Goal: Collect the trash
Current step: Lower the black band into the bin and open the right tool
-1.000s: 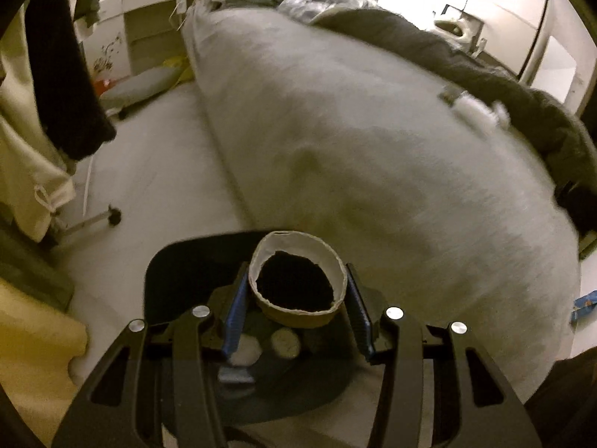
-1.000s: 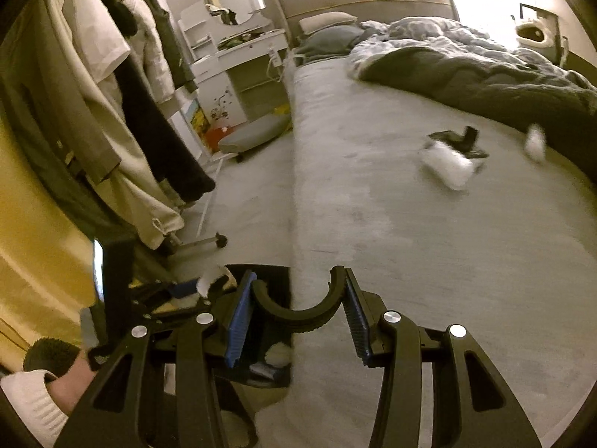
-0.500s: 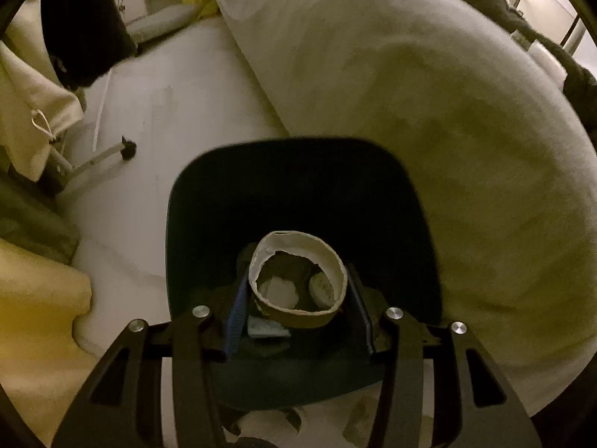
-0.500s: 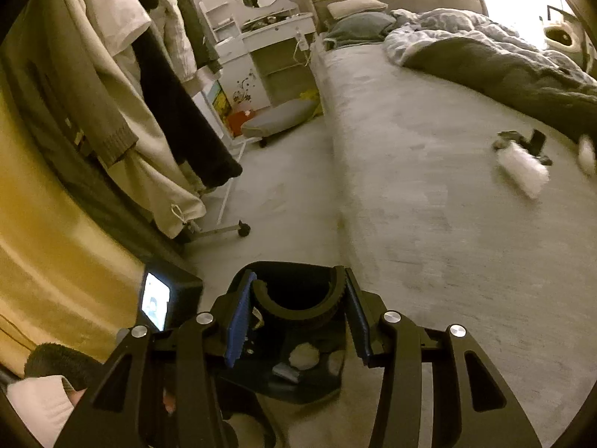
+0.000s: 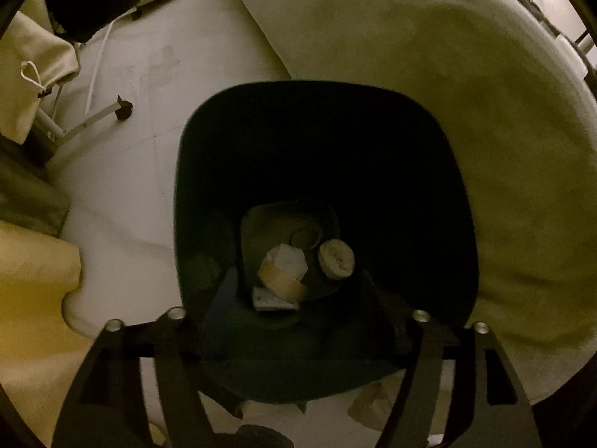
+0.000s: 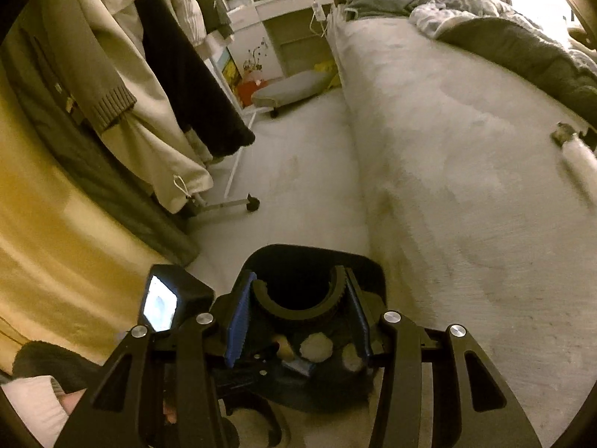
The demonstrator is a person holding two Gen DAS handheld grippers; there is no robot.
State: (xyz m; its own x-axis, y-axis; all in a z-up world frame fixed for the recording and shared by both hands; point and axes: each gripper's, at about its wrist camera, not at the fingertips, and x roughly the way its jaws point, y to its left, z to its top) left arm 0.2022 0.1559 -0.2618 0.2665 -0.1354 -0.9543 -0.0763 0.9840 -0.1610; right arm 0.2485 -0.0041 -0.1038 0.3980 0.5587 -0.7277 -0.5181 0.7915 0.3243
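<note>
Left gripper [image 5: 298, 298] opening, empty, paper cup [image 5: 281, 272] lying in bin [image 5: 194, 194]; right gripper [image 6: 298, 306] clamps a black ring [image 6: 298, 311] over the bin's near rim, may drop outside.

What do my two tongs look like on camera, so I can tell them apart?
Both are black angular linkage frames with cut-out windows and silver pivot screws. The right tongs have a ribbed blue pad on one finger. The left tongs look dark throughout; that view is dim.

Dark bin [image 5: 324, 142] on floor beside bed; paper cup [image 5: 281, 274] on its side inside, among crumpled scraps.
</note>
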